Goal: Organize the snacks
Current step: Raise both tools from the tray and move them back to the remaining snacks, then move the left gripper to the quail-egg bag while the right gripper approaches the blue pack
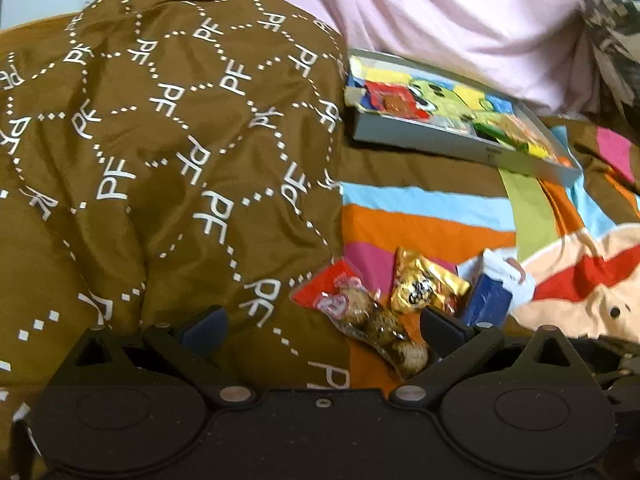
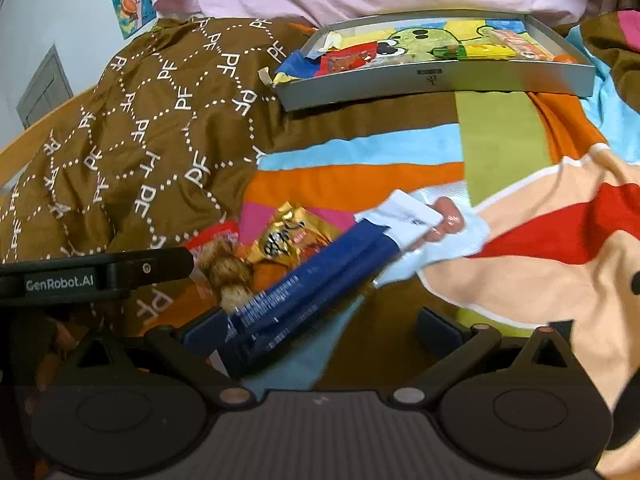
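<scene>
From my left wrist camera, my left gripper [image 1: 322, 330] has its fingers spread wide apart with nothing between them. Just ahead of the right finger lies a small heap of snacks on the striped bedspread [image 1: 424, 224]: a clear red-topped packet of brown round pieces [image 1: 368, 320], a gold foil packet [image 1: 426, 286] touching it, and a blue-and-white sausage packet [image 1: 494, 292] beside that. A brown quilt printed with "PF" [image 1: 160, 140] bulks up on the left. Farther back sits a shallow grey box [image 1: 460, 148] with a cartoon-printed lining; inside it I see a red packet [image 1: 390, 100] at the near-left end and green, yellow and orange wrappers [image 1: 516, 136] toward the right end.

From my right wrist camera, my right gripper [image 2: 320, 328] also stands open; the blue sausage packet [image 2: 312, 284] lies slanted against the left finger, its far end over the bedspread [image 2: 360, 176], but I cannot tell whether the pad presses it. The gold packet [image 2: 286, 236] and the brown pieces [image 2: 224, 268] lie just left of it. My left gripper's arm [image 2: 100, 272] juts in from the left. The grey box [image 2: 436, 80] rests well beyond, holding the red packet [image 2: 348, 58] at its left and the green and orange wrappers [image 2: 500, 50] at its right.
</scene>
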`<state>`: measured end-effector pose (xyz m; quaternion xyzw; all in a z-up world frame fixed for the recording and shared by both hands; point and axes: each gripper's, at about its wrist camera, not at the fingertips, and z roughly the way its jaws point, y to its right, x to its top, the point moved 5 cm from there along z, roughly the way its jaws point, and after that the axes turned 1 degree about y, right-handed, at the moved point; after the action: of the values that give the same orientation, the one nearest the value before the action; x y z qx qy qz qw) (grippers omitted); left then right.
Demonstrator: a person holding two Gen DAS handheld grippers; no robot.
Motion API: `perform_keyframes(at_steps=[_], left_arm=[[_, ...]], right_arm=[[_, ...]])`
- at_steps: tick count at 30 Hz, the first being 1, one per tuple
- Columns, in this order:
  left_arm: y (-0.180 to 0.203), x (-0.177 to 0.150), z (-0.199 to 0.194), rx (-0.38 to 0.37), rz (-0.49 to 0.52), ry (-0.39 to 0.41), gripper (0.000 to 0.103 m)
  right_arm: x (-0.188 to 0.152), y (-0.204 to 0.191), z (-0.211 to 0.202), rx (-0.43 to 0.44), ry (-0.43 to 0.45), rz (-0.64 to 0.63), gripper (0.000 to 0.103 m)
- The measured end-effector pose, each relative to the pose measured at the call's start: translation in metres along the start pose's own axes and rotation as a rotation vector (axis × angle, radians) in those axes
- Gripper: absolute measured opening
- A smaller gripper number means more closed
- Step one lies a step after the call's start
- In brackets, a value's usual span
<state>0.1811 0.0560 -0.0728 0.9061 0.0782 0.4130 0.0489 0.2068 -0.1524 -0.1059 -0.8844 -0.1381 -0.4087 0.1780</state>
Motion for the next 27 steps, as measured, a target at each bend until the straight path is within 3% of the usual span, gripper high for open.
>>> perform_keyframes(at_steps=[9,15,22,27], left_arm=[[-0.009,0.004,0.002,0.011,-0.053,0.022,0.102],[-0.008,0.002,0.002,0.005,-0.049,0.026,0.102],[-0.001,0.0,0.002,-0.019,-0.034,0.018,0.102],[0.012,-0.007,0.002,-0.104,-0.009,-0.011,0.102]], right_arm=[[0.001,-0.023,0.028,-0.121,-0.005,-0.058,0.103],[0.0,-0.019,0.023,-0.157,-0.022,-0.056,0.102],[-0.004,-0.016,0.01,-0.159,-0.053,-0.121,0.08],[-0.006,-0.006,-0.003,-0.152,-0.078,-0.147,0.062]])
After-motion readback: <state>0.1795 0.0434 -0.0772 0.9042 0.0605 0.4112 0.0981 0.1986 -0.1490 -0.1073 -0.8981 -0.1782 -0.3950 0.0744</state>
